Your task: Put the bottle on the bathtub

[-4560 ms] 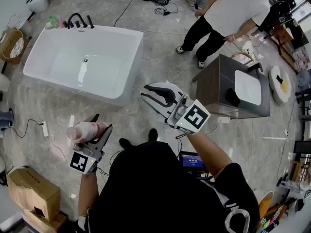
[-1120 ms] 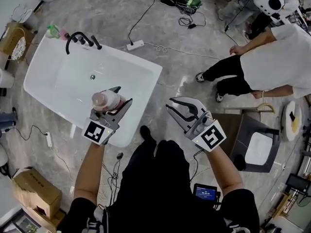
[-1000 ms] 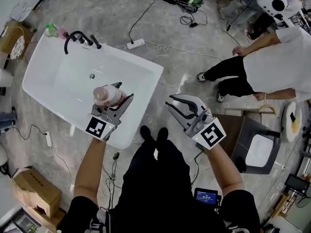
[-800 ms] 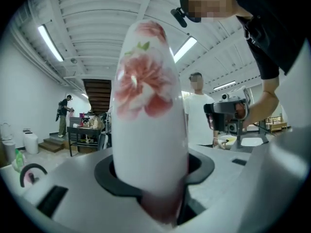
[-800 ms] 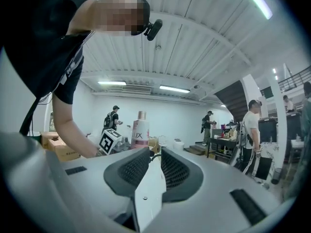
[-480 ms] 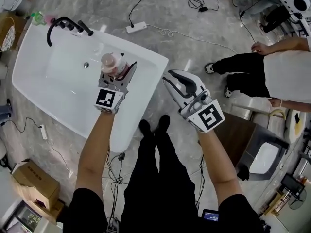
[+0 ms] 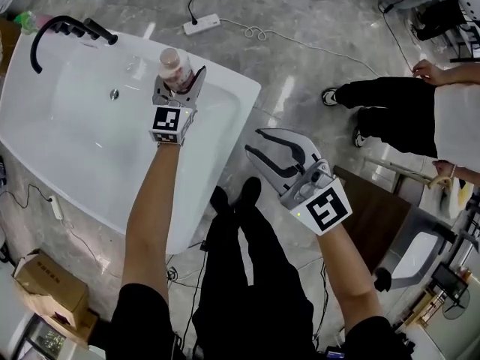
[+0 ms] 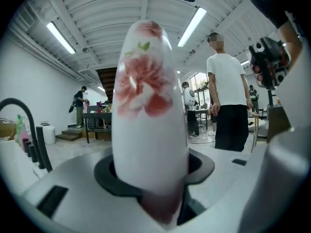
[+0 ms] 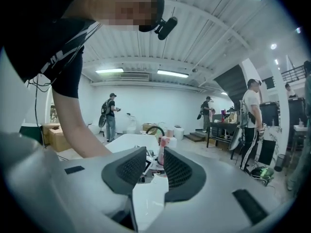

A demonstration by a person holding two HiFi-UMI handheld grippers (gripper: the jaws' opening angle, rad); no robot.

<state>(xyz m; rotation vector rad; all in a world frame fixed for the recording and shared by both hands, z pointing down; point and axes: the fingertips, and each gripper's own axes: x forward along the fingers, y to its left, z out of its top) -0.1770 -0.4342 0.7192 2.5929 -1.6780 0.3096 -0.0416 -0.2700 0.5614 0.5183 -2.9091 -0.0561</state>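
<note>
A white bottle (image 7: 175, 64) printed with pink flowers stands upright between the jaws of my left gripper (image 7: 178, 85), which is shut on its lower part. It hangs over the far right part of the white bathtub (image 7: 241, 96), close to the rim; I cannot tell whether its base touches. In the left gripper view the bottle (image 8: 150, 106) fills the middle, rising out of my left gripper (image 8: 156, 181). My right gripper (image 7: 271, 150) is open and empty above the floor, right of the tub. Through the right gripper (image 9: 154, 171) the bottle (image 9: 162, 152) shows far off.
A black faucet (image 7: 54, 31) sits on the tub's far left rim, with small green and pink bottles (image 7: 25, 17) behind it. A power strip (image 7: 199, 24) and cable lie on the floor beyond. A person (image 7: 394, 103) stands to the right. A cardboard box (image 7: 45, 283) lies near left.
My left gripper has carried the bottle forward from beside the tub, across its near side, to its far right rim. The right gripper stayed open and trails behind.
</note>
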